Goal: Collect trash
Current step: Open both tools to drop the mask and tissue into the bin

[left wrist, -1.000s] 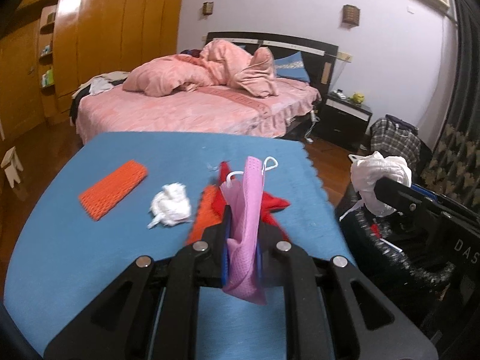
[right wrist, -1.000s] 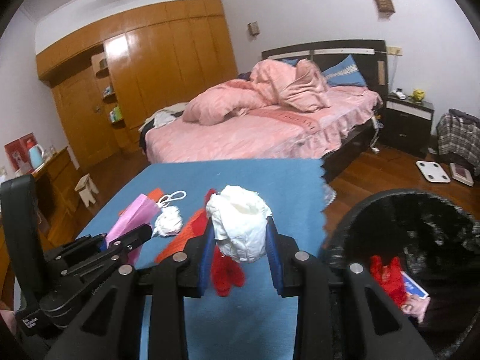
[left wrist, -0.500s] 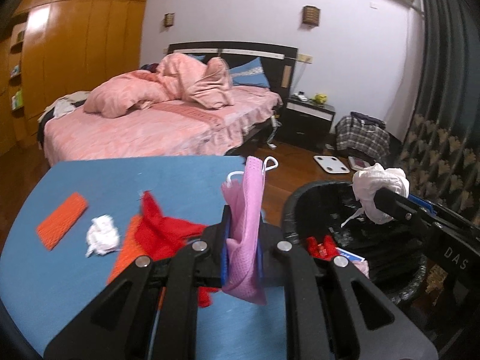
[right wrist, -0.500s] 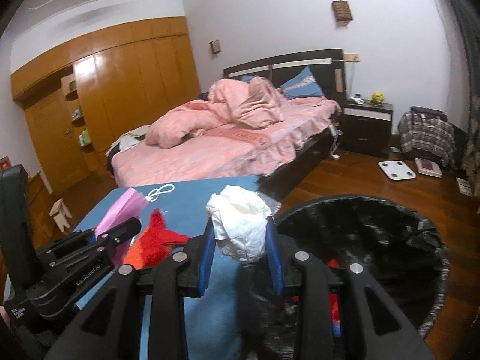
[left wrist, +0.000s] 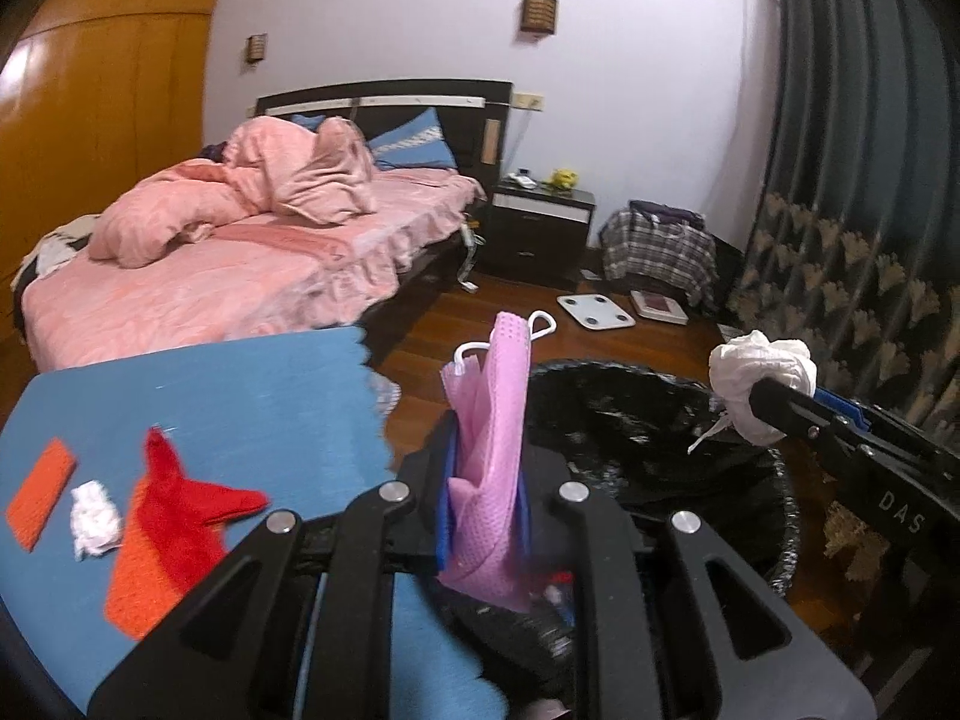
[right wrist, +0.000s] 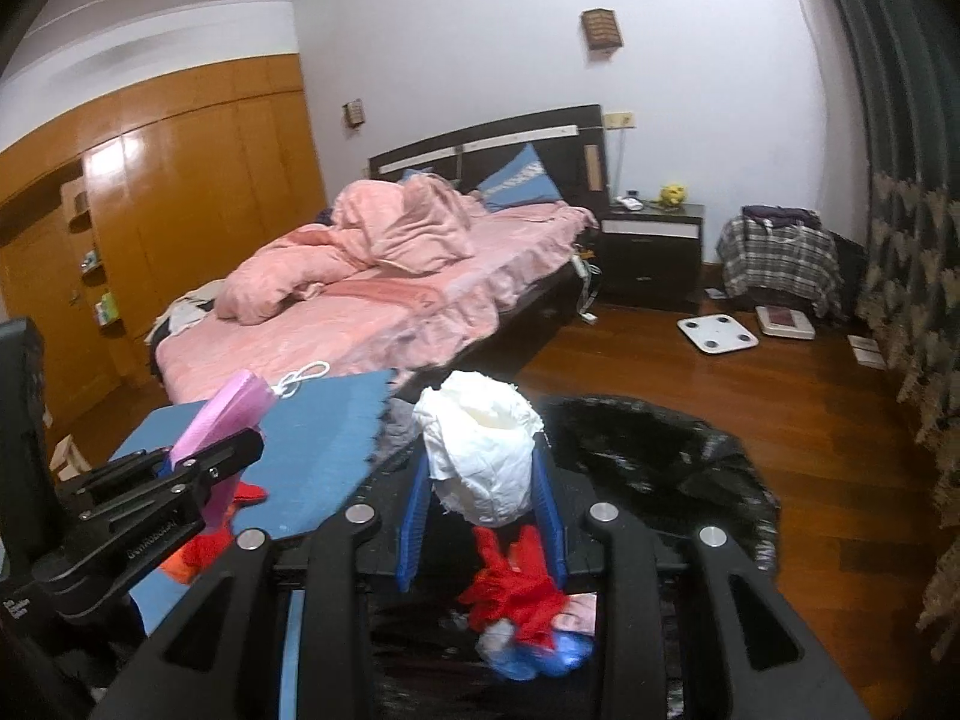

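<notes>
A: What's at lower left of the left wrist view?
B: On the blue bench (left wrist: 252, 408), an orange mesh strip (left wrist: 41, 493), a white tissue wad (left wrist: 93, 517), and a red cloth (left wrist: 183, 495).
A: Centre?
B: The left tool (left wrist: 485, 489) pinches a pink face mask (left wrist: 489, 456), upright, white ear loops on top, over the rim of the black-lined bin (left wrist: 648, 450).
A: Right?
B: The right tool (right wrist: 483, 486) clamps a crumpled white paper ball (right wrist: 480, 450) above the bin.
</notes>
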Available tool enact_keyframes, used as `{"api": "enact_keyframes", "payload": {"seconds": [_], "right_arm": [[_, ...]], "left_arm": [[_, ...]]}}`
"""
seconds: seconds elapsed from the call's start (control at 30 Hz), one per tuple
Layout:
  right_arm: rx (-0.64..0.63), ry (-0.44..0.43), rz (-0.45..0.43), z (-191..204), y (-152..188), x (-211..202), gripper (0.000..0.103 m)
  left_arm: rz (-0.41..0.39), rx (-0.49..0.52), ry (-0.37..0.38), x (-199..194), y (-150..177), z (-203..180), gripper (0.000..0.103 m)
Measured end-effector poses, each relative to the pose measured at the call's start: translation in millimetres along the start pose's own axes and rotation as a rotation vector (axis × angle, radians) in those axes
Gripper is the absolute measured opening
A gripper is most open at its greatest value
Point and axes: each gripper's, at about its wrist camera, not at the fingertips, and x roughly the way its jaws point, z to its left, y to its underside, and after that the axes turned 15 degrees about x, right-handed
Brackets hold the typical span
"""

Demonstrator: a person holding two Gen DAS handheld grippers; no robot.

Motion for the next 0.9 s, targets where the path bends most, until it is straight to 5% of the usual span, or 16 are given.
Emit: {"api": "enact_keyframes", "payload": {"seconds": [0.4,0.63,0.8,0.9], "right_arm": [[0.034,0.09,0.005,-54.8,-8.8,7.4,0.032],[0.043,0.128,0.023,-72.6,-7.8,15.0,0.039],[0.057,0.153,0.015,-78.1,-8.2,15.8,0.061],[0.059,0.17,-0.001,-76.8,-7.5,13.2,0.085]], "left_arm": [[0.04,0.048,0.105,54.6,-12.5,-51.6,0.016],[0.046,0.048,0.177,74.0,-14.1,-66.2,0.041],[0.036,0.038,0.176,70.6,-11.8,-59.7,0.058],[0.026,0.021,0.153,64.2,-11.7,-48.9,0.067]]}}
